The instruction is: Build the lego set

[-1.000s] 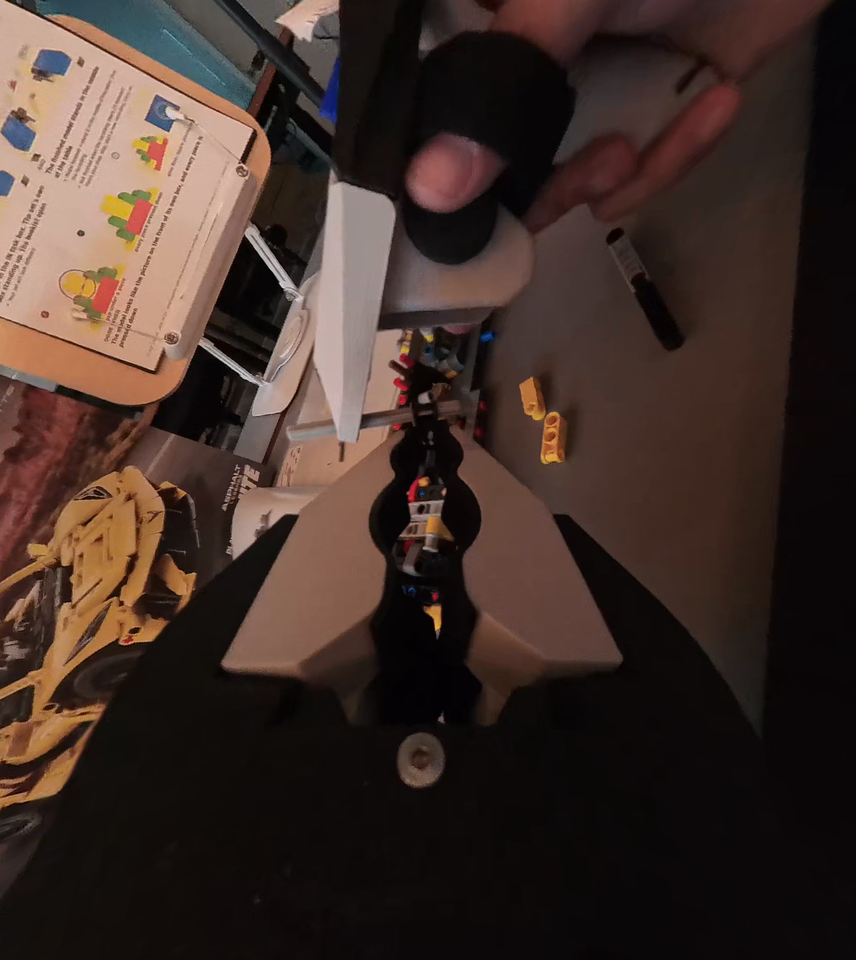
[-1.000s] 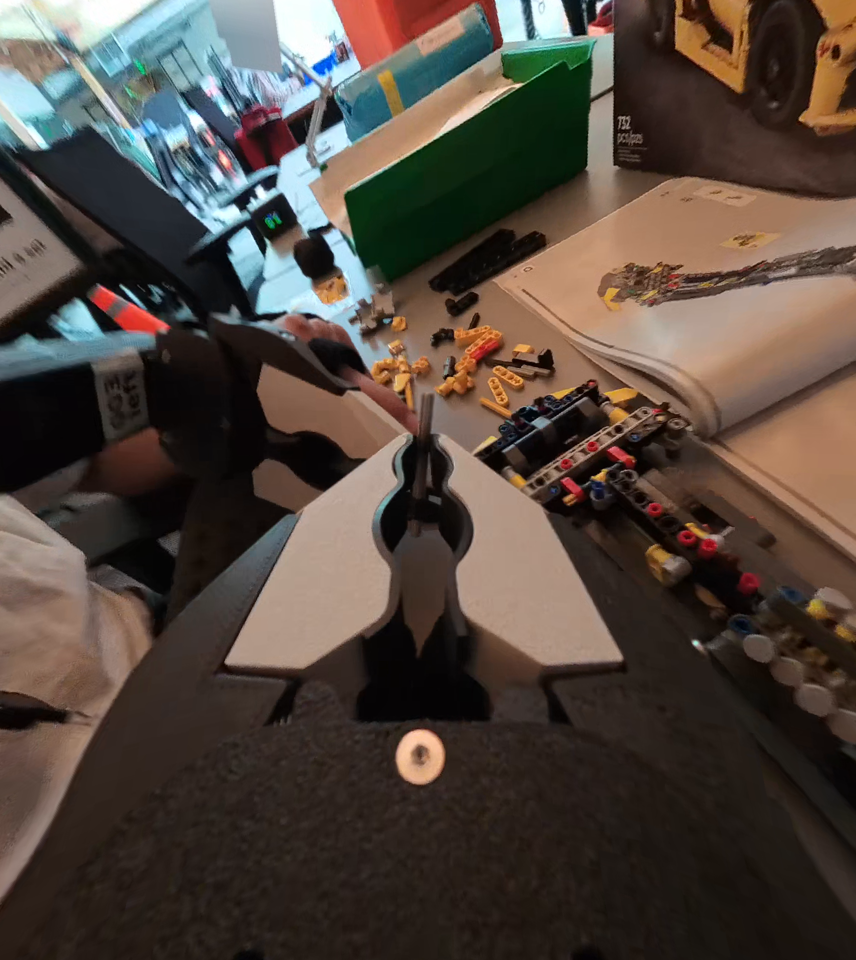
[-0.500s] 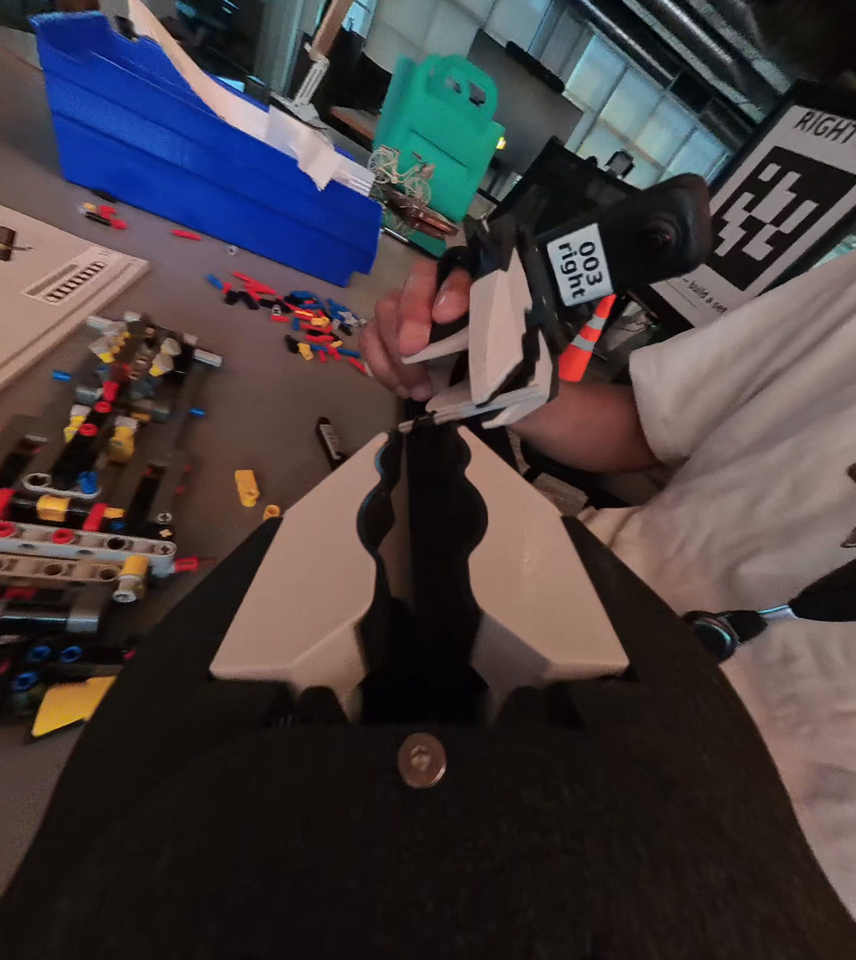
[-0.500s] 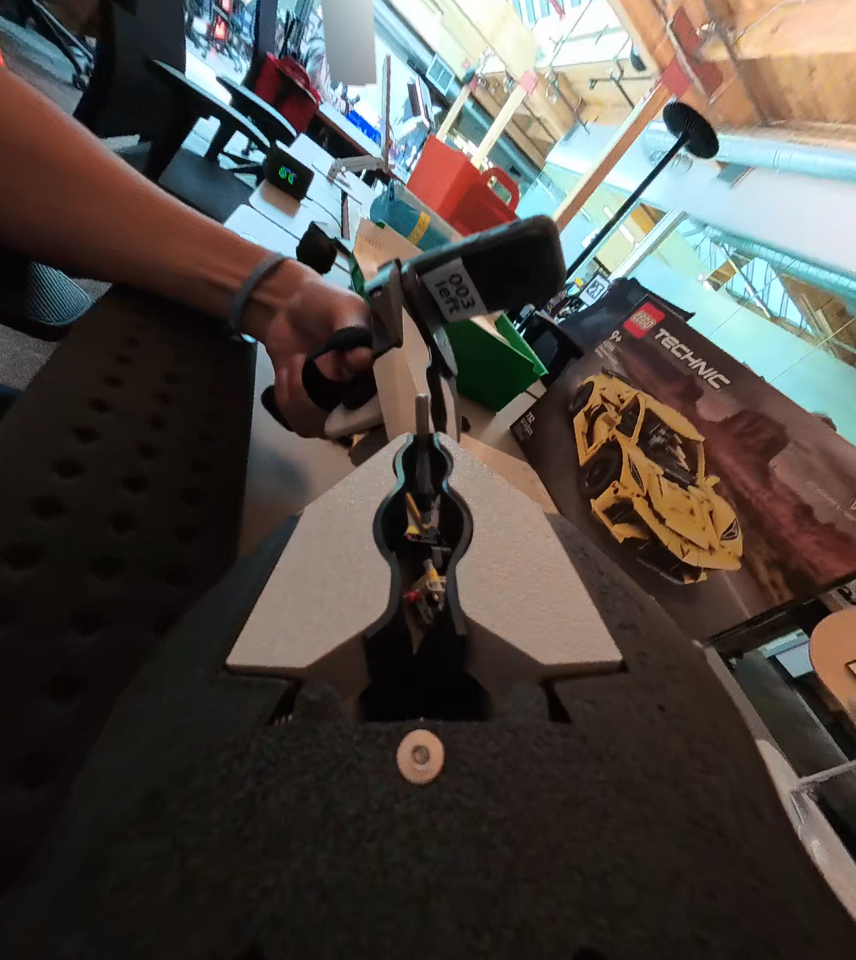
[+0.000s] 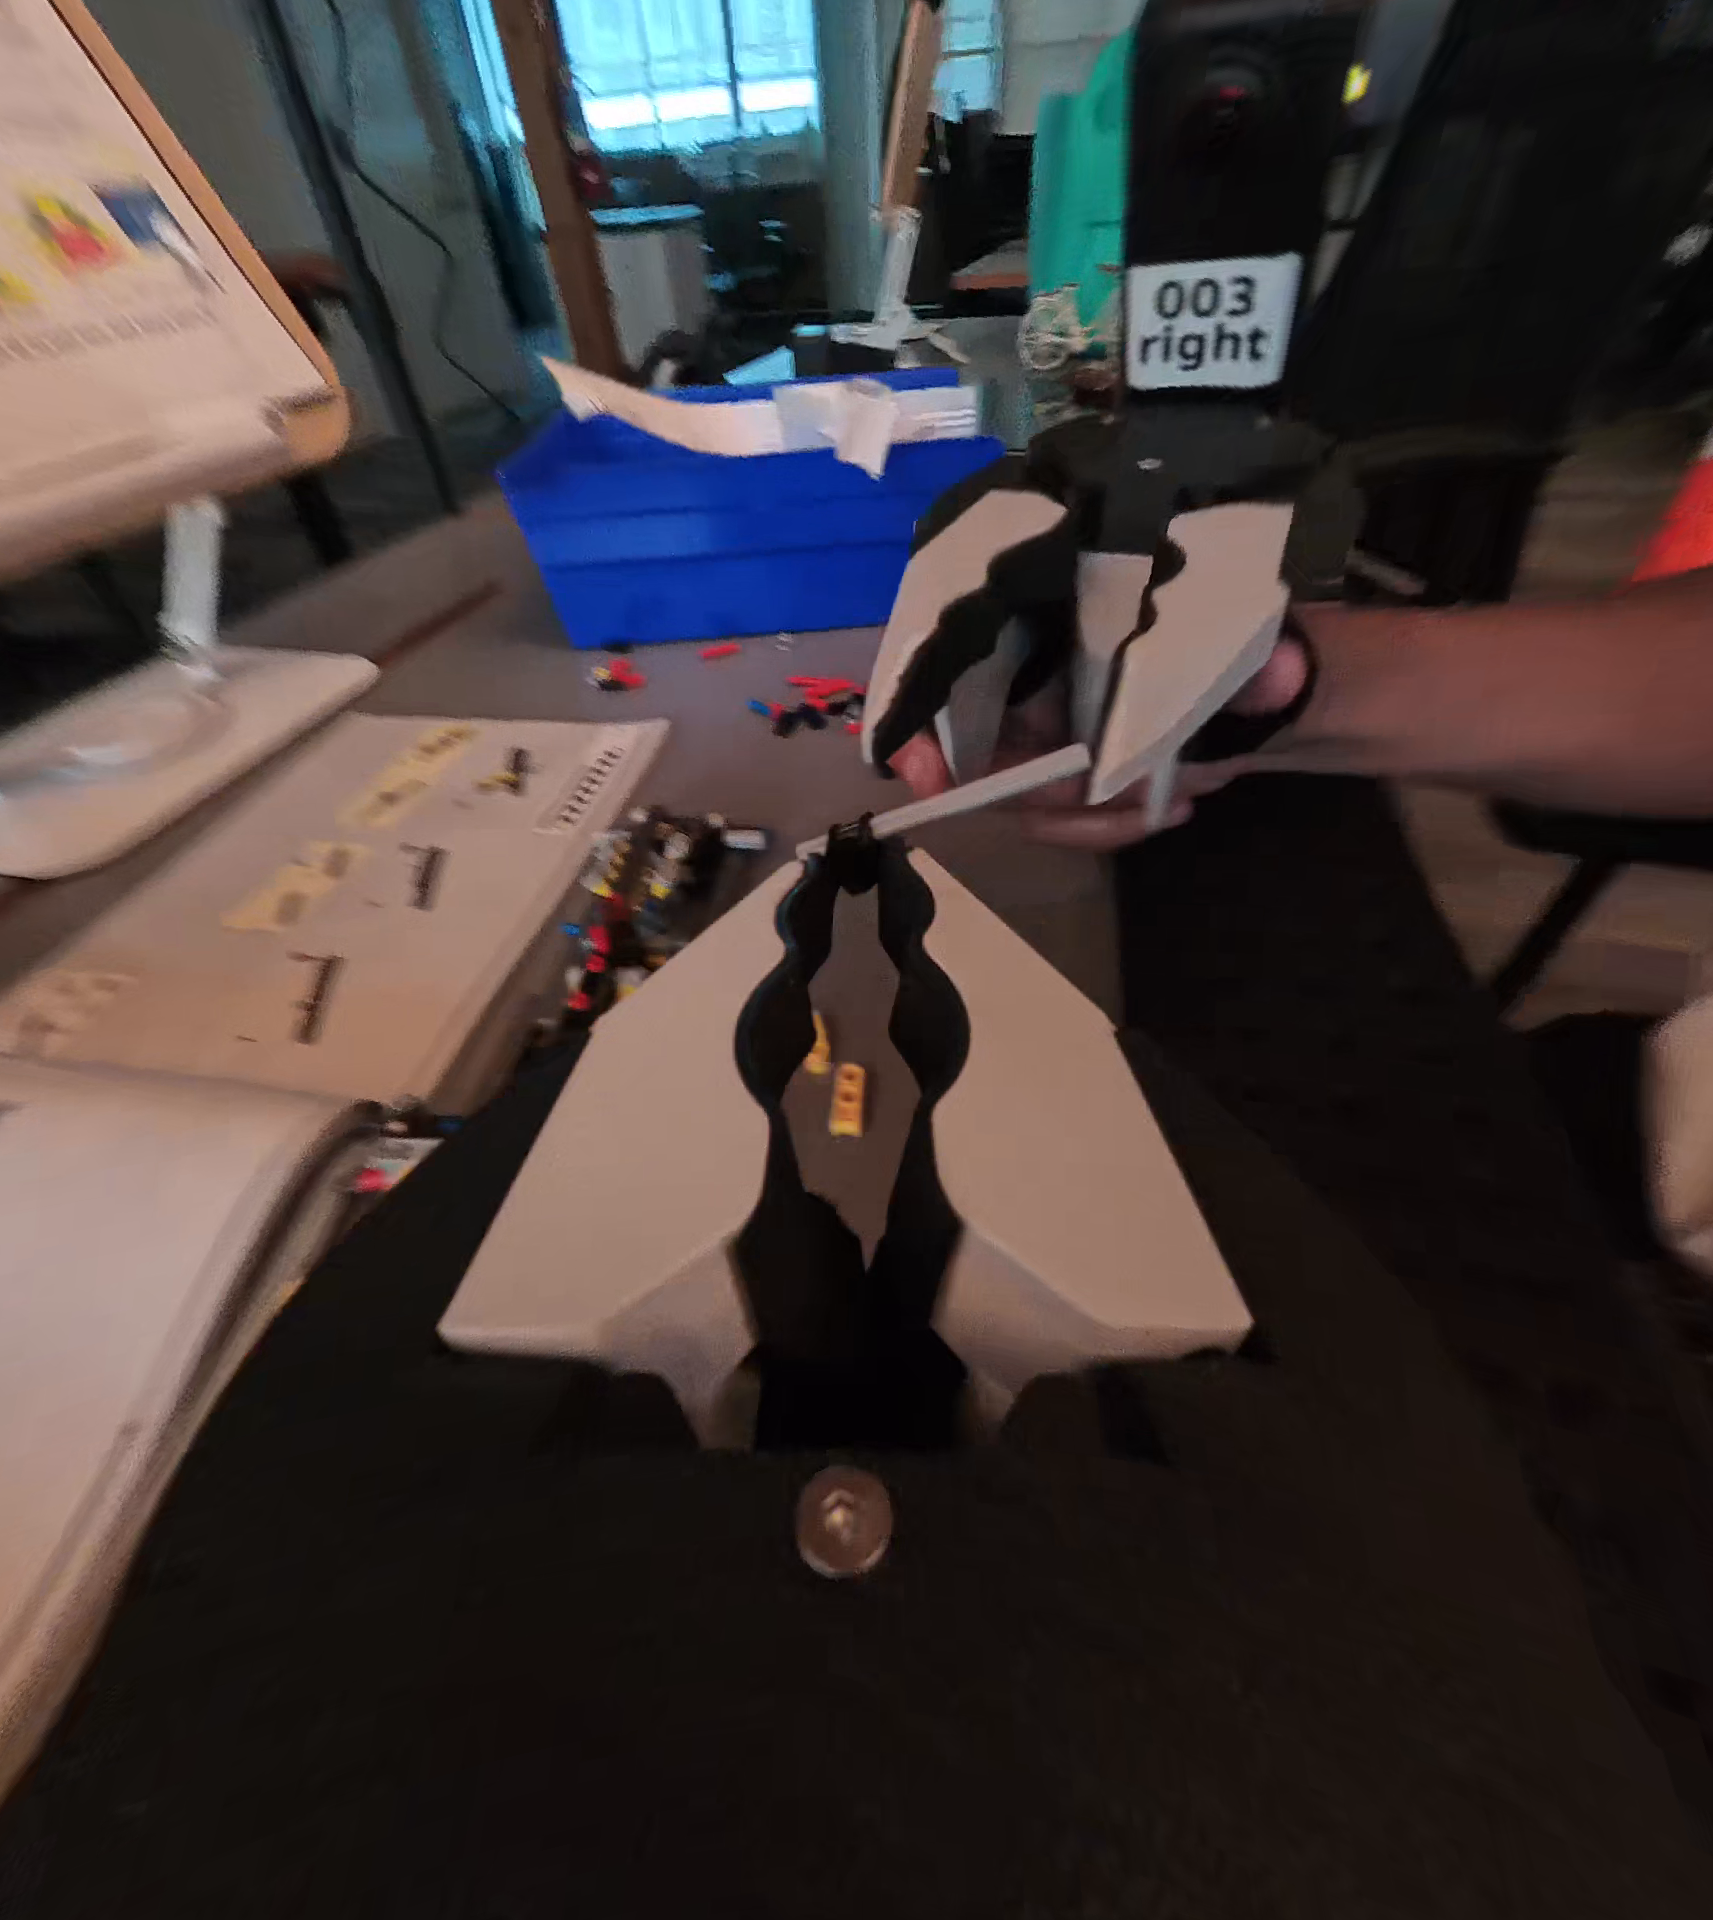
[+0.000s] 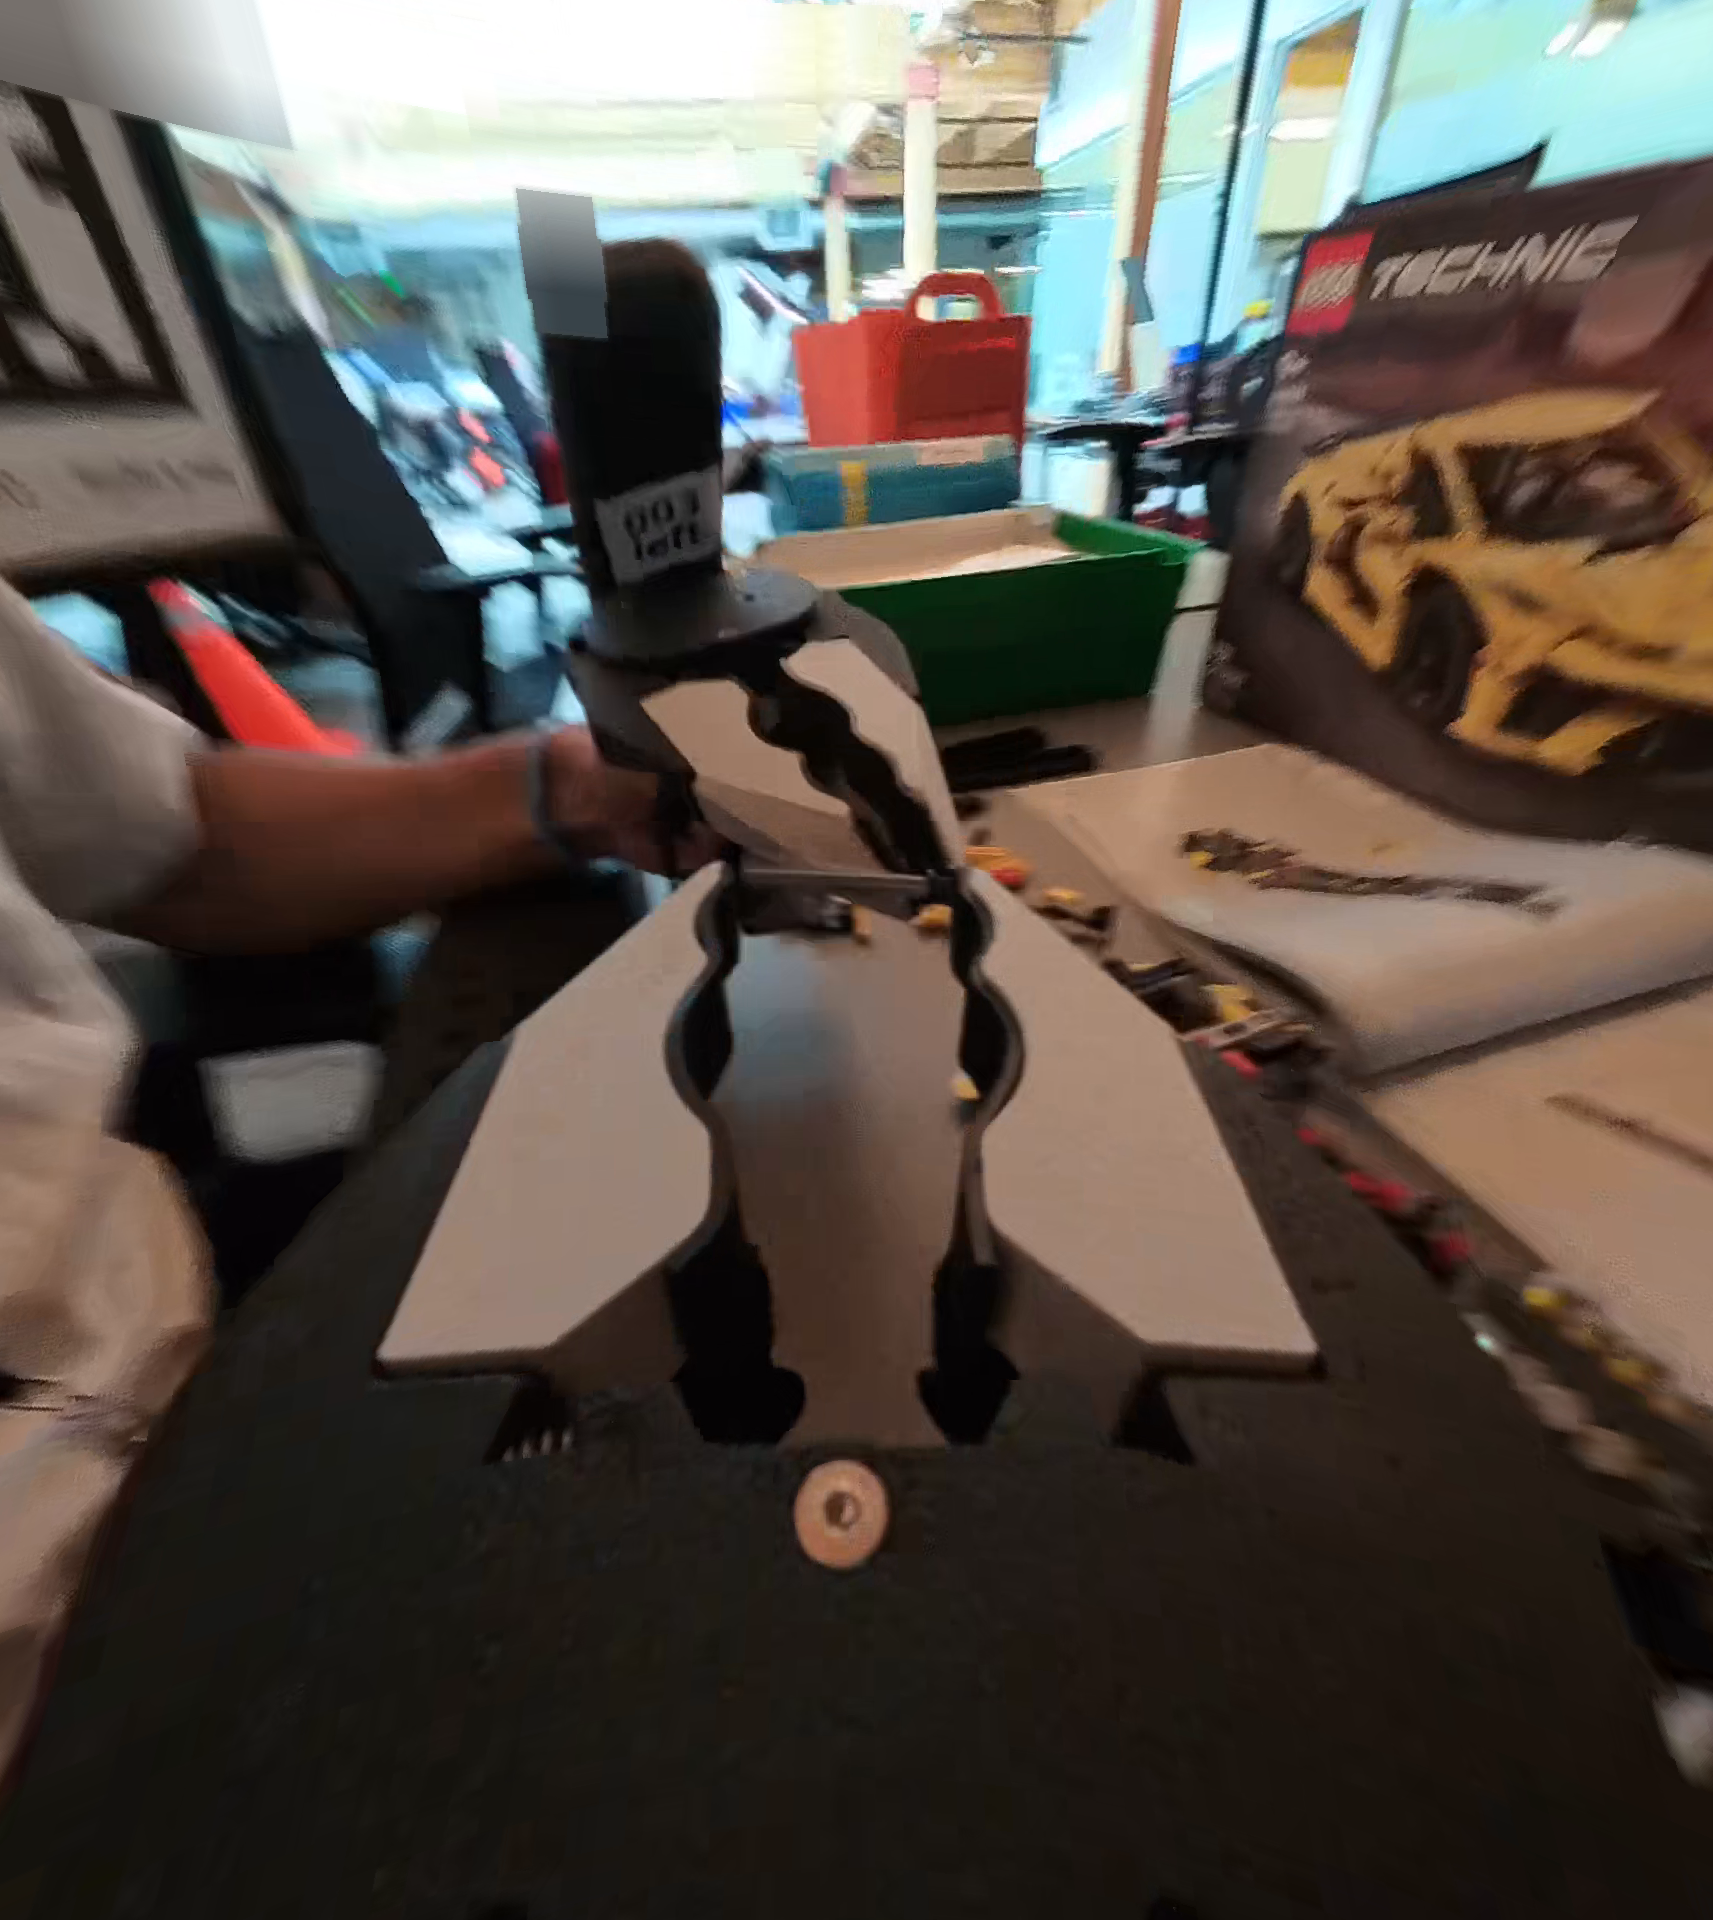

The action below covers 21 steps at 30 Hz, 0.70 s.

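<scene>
Since half a second ago the right claw (image 6: 836, 888) has spread wide apart, its tips still bracketing the thin grey axle rod (image 6: 831, 881). The left claw (image 5: 854, 844) pinches shut on the small black connector (image 5: 852, 836) at the rod's end, above the grey bench (image 5: 997, 894). Two yellow pieces (image 5: 836, 1081) lie at six o'clock below it.

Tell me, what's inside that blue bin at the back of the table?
White crumpled paper sticks up out of the blue bin and hangs over its rim. Anything lying deeper is hidden by the bin's front wall and the paper. Loose red and blue pieces lie outside, before it.
</scene>
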{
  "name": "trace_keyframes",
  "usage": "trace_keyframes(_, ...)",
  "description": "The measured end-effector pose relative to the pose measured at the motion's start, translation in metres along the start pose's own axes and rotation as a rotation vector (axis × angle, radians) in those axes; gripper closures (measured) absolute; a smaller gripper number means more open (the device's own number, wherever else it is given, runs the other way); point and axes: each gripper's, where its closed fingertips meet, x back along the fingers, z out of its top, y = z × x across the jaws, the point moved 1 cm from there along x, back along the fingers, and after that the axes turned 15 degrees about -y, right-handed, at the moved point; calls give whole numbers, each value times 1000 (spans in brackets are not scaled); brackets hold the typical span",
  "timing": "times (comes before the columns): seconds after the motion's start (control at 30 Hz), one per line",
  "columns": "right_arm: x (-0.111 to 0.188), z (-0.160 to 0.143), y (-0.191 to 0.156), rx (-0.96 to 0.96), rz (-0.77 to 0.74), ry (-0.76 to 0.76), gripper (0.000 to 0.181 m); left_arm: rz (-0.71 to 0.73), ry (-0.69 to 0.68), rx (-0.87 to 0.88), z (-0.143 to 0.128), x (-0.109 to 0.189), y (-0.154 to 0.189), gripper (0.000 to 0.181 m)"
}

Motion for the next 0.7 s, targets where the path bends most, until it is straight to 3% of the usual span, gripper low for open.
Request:
trace_keyframes(0.07, 2, -1, -5, -141, 178, 11, 130, 69, 0, -98, 1, 0, 1, 174)
trace_keyframes(0.13, 0, -5, -7, -181, 262, -25, 126, 74, -8, -145, -1, -2, 6, 174)
trace_keyframes(0.27, -3, -12, -1, -99, 180, -72, 136, 64, -11, -147, -2, -4, 7, 175)
trace_keyframes(0.43, -14, -28, -7, -77, 198, -172, 125, 44, -36, -180, -7, -8, 12, 175)
trace_keyframes(0.7, -22, -45, -12, 33, 142, -282, 136, 31, -114, -206, -20, -15, 13, 175)
